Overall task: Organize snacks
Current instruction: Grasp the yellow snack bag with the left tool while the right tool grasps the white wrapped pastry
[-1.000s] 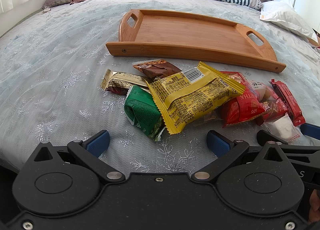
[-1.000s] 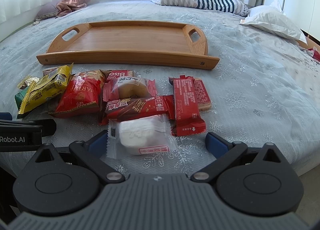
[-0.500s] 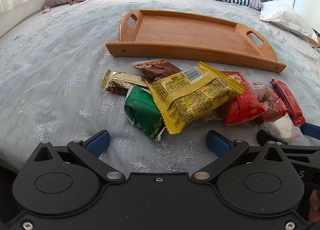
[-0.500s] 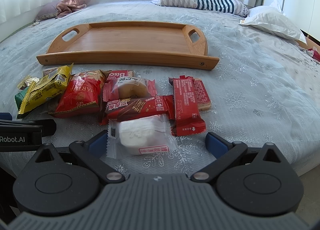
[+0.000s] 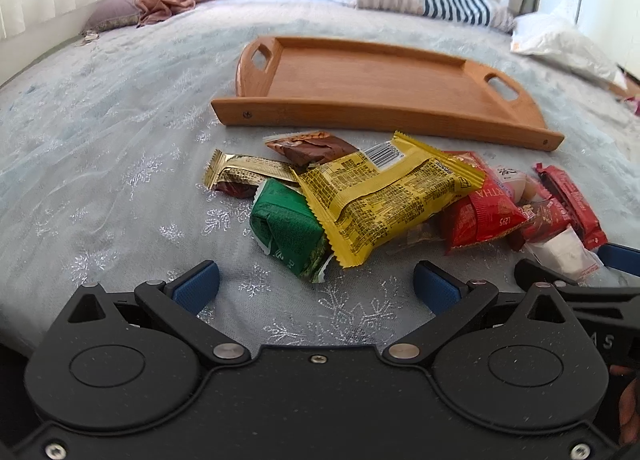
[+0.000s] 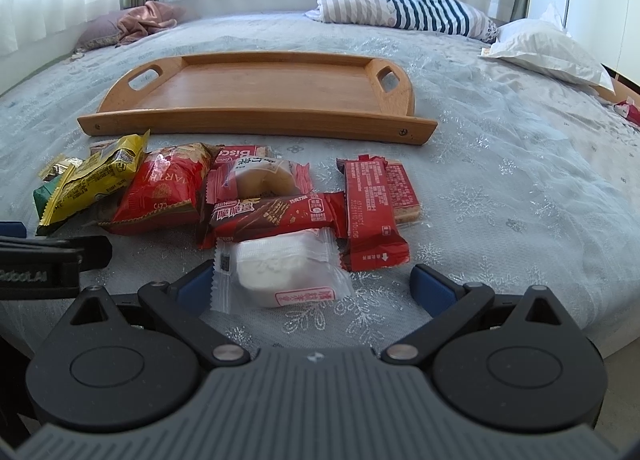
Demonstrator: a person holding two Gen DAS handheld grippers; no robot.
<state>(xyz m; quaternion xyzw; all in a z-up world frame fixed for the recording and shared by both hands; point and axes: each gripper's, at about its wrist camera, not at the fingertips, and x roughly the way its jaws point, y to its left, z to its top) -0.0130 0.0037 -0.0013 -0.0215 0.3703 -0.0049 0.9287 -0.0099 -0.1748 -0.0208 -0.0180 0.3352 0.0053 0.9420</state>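
Both tongs, left (image 5: 316, 286) and right (image 6: 312, 286), still spread wide, empty; snacks (image 6: 256, 200), tray (image 6: 256, 122) unmoved.

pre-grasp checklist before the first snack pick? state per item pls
1. Left gripper open, nothing between its fingers: ok.
2. Right gripper open, nothing gripped: ok. The clear-wrapped white cake lies just ahead of it, its near end between the blue finger tips.
3. Rectangular wooden tray with cut-out handles holds nothing, lies flat on the bed beyond the pile: ok.
4. Snacks separable: not ok. The yellow foil packet overlaps the green packet and the red crinkled bag.
5. Grippers apart from each other: ok, though close; the left one sits at the right wrist view's left edge.
6. Contents weight or fragility: cannot tell.
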